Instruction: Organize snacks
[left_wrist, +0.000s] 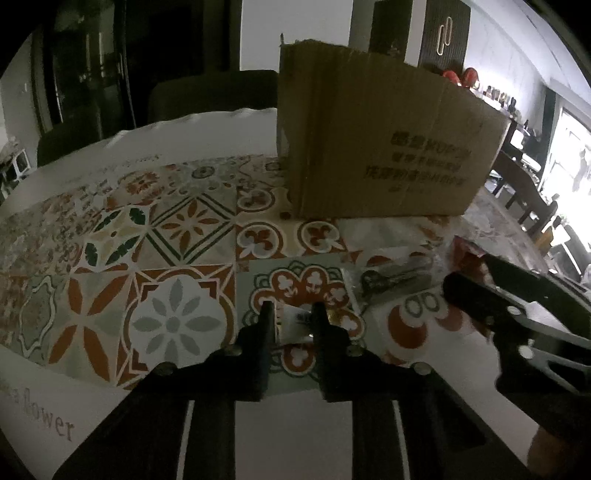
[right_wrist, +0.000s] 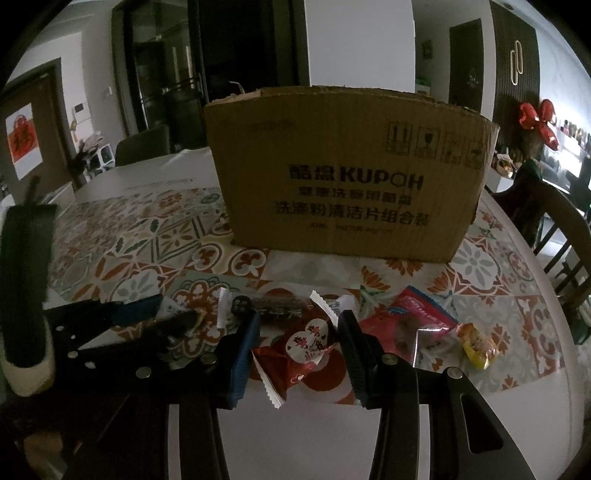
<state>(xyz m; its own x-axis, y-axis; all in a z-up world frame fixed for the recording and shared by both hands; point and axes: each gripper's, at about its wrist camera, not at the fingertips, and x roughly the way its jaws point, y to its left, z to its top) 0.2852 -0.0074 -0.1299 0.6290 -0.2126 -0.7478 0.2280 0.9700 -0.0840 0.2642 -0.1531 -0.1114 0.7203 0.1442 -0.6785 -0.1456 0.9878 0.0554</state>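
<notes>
My left gripper (left_wrist: 293, 314) is shut on a small white snack packet (left_wrist: 295, 318) low over the patterned tablecloth. It also shows at the left of the right wrist view, left gripper (right_wrist: 181, 312), with the packet's white end (right_wrist: 168, 305) sticking out. My right gripper (right_wrist: 299, 325) has its fingers against both sides of a red packet with a white heart label (right_wrist: 304, 347), which rests on the table. From the left wrist view, the right gripper (left_wrist: 469, 271) sits at the right with the red packet (left_wrist: 463, 251) at its tips. An open cardboard box (right_wrist: 343, 177) (left_wrist: 369, 147) stands just behind.
Loose snacks lie on the tablecloth (right_wrist: 140, 236) in front of the box. They are a dark bar with white crimped ends (right_wrist: 275, 306) (left_wrist: 395, 280), a pink-red packet (right_wrist: 417, 314), a clear packet (right_wrist: 432, 343) and a yellow candy (right_wrist: 478, 343). A wooden chair (right_wrist: 554, 221) stands at the table's right edge.
</notes>
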